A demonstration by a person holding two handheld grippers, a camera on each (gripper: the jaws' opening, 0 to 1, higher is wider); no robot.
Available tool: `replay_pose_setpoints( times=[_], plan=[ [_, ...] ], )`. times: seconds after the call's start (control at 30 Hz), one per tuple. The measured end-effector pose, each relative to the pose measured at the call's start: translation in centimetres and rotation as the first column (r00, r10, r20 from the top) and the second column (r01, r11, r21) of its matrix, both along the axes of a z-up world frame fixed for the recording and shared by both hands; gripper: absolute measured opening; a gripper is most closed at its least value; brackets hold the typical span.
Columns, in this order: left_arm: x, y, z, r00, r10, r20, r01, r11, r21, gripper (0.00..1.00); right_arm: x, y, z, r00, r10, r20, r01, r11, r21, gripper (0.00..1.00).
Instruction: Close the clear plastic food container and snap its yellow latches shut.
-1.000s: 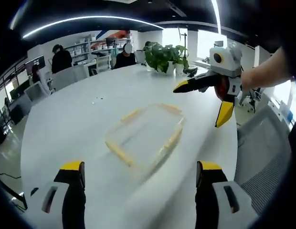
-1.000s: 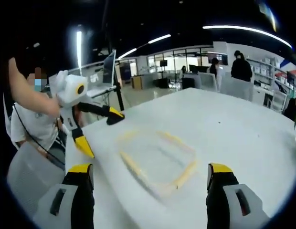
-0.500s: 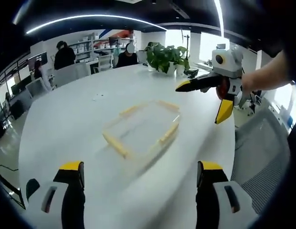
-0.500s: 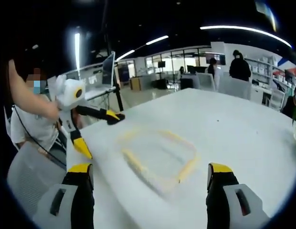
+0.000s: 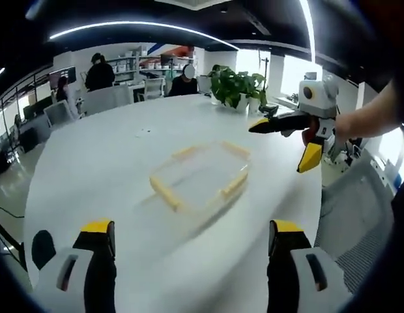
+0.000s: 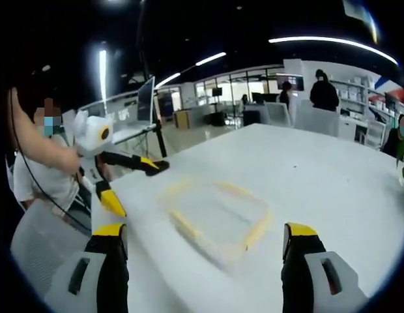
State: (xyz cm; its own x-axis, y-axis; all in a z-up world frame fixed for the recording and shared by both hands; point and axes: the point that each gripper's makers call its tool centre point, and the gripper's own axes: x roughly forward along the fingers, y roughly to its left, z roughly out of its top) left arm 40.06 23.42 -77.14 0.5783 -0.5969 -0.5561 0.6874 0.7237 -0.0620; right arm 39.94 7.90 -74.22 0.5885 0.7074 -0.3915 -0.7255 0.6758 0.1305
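Observation:
A clear plastic food container [image 5: 201,177] with yellow latches along its sides lies flat on the white table [image 5: 98,163]; in the right gripper view the container [image 6: 218,214] sits just ahead of my jaws. My left gripper [image 5: 189,244] is open, held back from the container and above the table. My right gripper [image 6: 205,244] is open too, nothing between its jaws. The right gripper [image 5: 294,137] enters the left gripper view from the right, jaws spread, hovering past the container's far right corner. The left gripper [image 6: 127,179] appears at the left of the right gripper view, jaws apart.
A potted plant [image 5: 238,85] stands at the table's far edge. Office chairs [image 5: 101,101] and seated people [image 5: 99,70] are beyond the table. A grey chair [image 6: 42,244] is at the near left in the right gripper view, and a person's arm [image 6: 36,140] holds the other gripper.
Both views have shifted slightly as the hands moved. The right gripper has drifted a little further right and away in the left gripper view. The container has not moved on the table.

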Motion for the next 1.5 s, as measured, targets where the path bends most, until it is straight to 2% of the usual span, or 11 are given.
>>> replay_pose_setpoints(
  times=[0.2,0.4,0.57,0.93,1.1,1.33,1.5],
  plan=[
    [-0.7,0.7,0.0,0.999,0.034,0.001,-0.034,0.999,-0.032,0.99,-0.4,0.1,0.3,1.0,-0.013,-0.005,0.013,1.0,0.018,1.0],
    [-1.4,1.7,-0.7,0.997,0.072,-0.037,-0.074,0.996,-0.057,0.98,-0.7,-0.2,0.4,0.999,-0.032,-0.01,0.033,0.999,0.036,1.0],
    [-1.8,2.3,-0.7,0.995,0.092,-0.041,-0.095,0.993,-0.069,0.97,-0.9,-0.4,0.5,0.999,-0.04,-0.004,0.04,0.998,0.039,1.0],
    [-2.3,2.4,-0.3,0.992,0.119,-0.038,-0.123,0.988,-0.098,0.96,-1.6,-1.3,0.6,0.999,-0.045,0.013,0.045,0.999,0.015,1.0],
    [-2.7,2.2,0.0,0.991,0.126,-0.039,-0.129,0.985,-0.111,0.96,-1.7,-1.3,0.8,0.998,-0.057,0.015,0.056,0.998,0.028,1.0],
    [-3.2,2.4,0.2,0.99,0.132,-0.041,-0.136,0.983,-0.122,0.96,-2.5,-1.3,0.8,0.998,-0.061,0.011,0.06,0.998,0.035,0.99],
    [-3.6,2.8,0.3,0.988,0.147,-0.047,-0.152,0.979,-0.138,0.96,-3.3,-1.4,0.6,0.999,-0.048,0.016,0.048,0.999,0.014,0.99]
  ],
)
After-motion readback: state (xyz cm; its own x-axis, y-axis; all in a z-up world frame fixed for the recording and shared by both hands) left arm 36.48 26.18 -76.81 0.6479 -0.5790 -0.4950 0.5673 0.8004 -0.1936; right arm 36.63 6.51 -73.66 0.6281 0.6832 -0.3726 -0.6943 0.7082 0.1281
